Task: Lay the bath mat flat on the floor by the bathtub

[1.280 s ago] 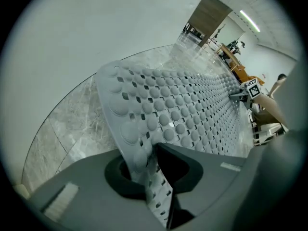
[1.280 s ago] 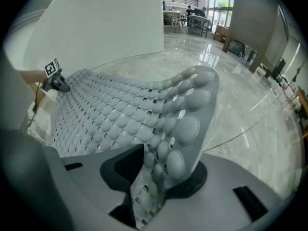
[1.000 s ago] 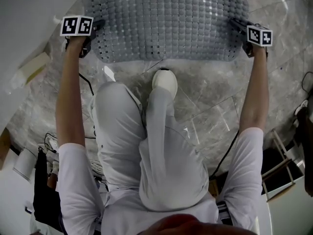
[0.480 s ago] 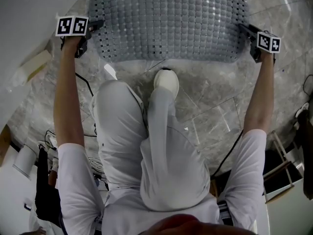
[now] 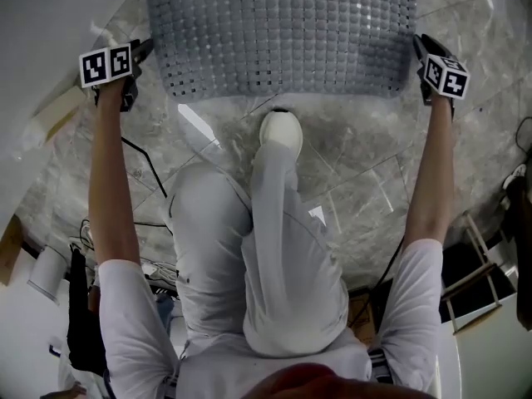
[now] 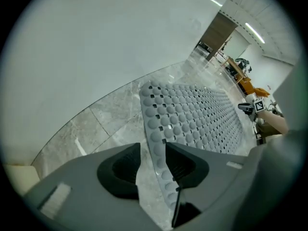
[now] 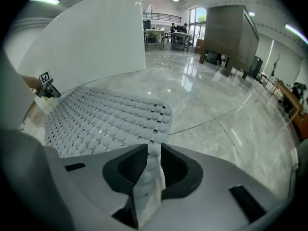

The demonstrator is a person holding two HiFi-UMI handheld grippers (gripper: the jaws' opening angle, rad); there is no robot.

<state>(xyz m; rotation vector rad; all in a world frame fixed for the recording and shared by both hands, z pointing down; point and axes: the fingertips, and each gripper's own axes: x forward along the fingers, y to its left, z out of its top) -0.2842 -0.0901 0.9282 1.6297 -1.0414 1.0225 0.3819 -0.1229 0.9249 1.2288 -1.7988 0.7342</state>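
Note:
The grey studded bath mat point(image 5: 283, 36) is spread over the marble floor beside the white bathtub wall point(image 5: 50, 23). My left gripper point(image 5: 143, 50) is at the mat's left edge. In the left gripper view its jaws point(image 6: 153, 150) are closing; the mat's edge point(image 6: 197, 124) lies between them against the right pad, clear of the left pad. My right gripper point(image 5: 420, 44) is at the mat's right edge. In the right gripper view its jaws point(image 7: 154, 150) are closing and a raised fold of the mat point(image 7: 106, 119) fills the gap between the pads.
The person's white shoe point(image 5: 281, 135) stands just short of the mat's near edge. Black cables point(image 5: 141, 152) trail on the floor at the left, near a pale block point(image 5: 58, 110) by the tub. Frames and boxes point(image 5: 486, 281) stand at the right.
Both grippers have moved outward, the left one also back toward me. The mat now lies slightly farther away and spread wider. The person's legs have shifted.

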